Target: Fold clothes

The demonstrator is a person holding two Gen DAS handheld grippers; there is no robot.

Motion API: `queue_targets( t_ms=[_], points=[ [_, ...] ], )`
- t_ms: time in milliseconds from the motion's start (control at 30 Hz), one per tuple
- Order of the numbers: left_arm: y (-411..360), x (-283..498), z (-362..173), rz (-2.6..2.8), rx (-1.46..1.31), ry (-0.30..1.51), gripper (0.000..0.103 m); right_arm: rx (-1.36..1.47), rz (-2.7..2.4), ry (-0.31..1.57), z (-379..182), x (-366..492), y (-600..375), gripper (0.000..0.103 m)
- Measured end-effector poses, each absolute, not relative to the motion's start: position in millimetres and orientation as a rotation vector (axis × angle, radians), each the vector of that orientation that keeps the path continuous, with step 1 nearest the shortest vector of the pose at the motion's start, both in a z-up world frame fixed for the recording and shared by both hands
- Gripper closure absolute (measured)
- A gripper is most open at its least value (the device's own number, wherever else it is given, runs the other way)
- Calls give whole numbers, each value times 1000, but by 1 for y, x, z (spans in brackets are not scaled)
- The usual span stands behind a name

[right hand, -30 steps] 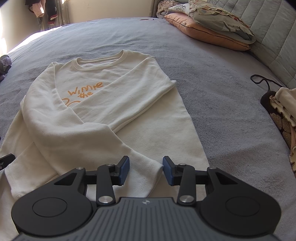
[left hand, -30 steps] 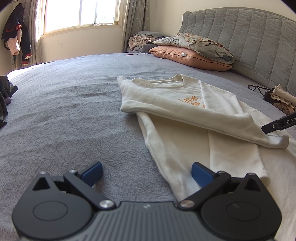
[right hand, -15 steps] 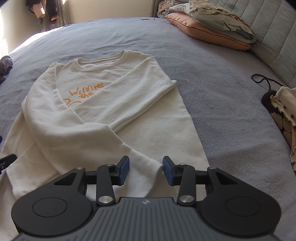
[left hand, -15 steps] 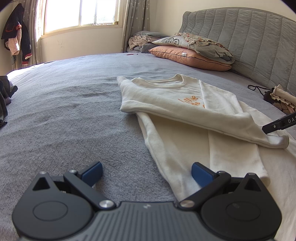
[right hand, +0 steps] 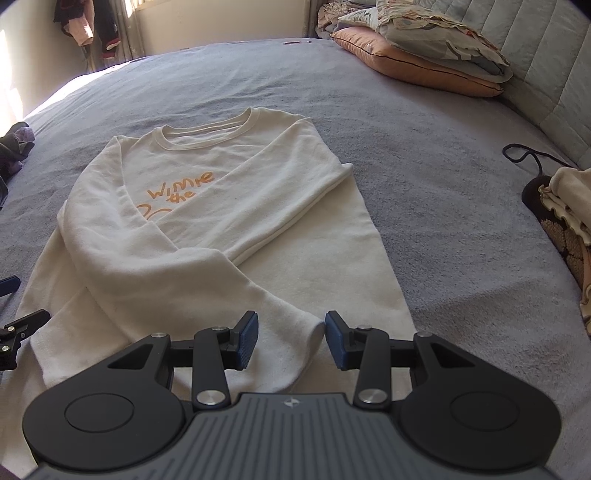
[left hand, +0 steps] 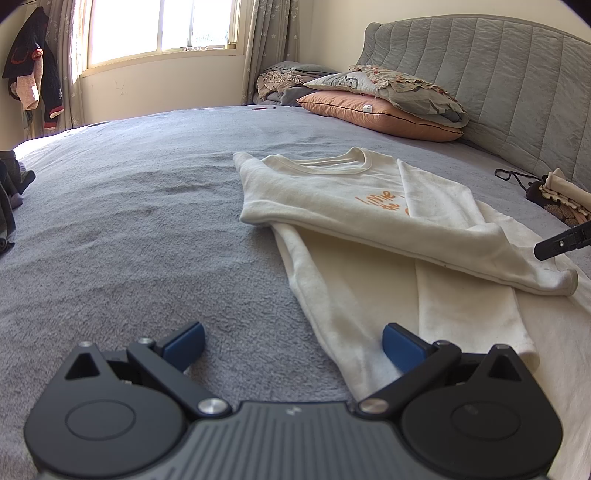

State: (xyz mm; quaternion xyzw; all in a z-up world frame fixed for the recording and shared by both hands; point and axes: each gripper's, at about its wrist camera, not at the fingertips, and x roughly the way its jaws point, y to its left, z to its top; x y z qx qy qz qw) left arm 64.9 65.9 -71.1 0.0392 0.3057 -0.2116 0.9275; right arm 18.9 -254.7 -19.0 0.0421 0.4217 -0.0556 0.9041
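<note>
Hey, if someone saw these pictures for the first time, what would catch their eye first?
Probably the cream sweatshirt with orange lettering, lying mid-bed on the grey blanket with both sleeves crossed over its chest. Next, the right gripper, open at the near sleeve cuff, and the orange pillow against the grey headboard.

Bright daylight from the window — glare there, fisheye bending at edges, sharp focus.

A bed with a grey fleecy cover carries a cream sweatshirt lying flat, both sleeves folded across its front. Stacked pillows rest near the padded headboard. A dark bag and dark clothes lie at opposite edges.
</note>
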Motion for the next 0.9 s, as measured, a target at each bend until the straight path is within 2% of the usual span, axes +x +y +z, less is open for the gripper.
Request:
queue_targets(
  t_ms=[67, 133, 200, 800, 867, 900],
  points=[
    [66, 65, -71, -434, 82, 628, 0, 97, -106, 867, -17, 15, -259, 59],
    [66, 65, -70, -434, 83, 628, 0, 108, -98, 862, -15, 12, -263, 51],
    [67, 66, -70, -436, 77, 629, 0, 118, -90, 857, -12, 8, -267, 49],
    [64, 68, -70, -433, 82, 634, 0, 155, -56, 876, -39, 12, -273, 47],
    [64, 69, -69, -430, 83, 642, 0, 133, -58, 866, -40, 13, -268, 48],
    [64, 70, -68, -430, 80, 647, 0, 124, -51, 863, -39, 14, -266, 56]
  ],
)
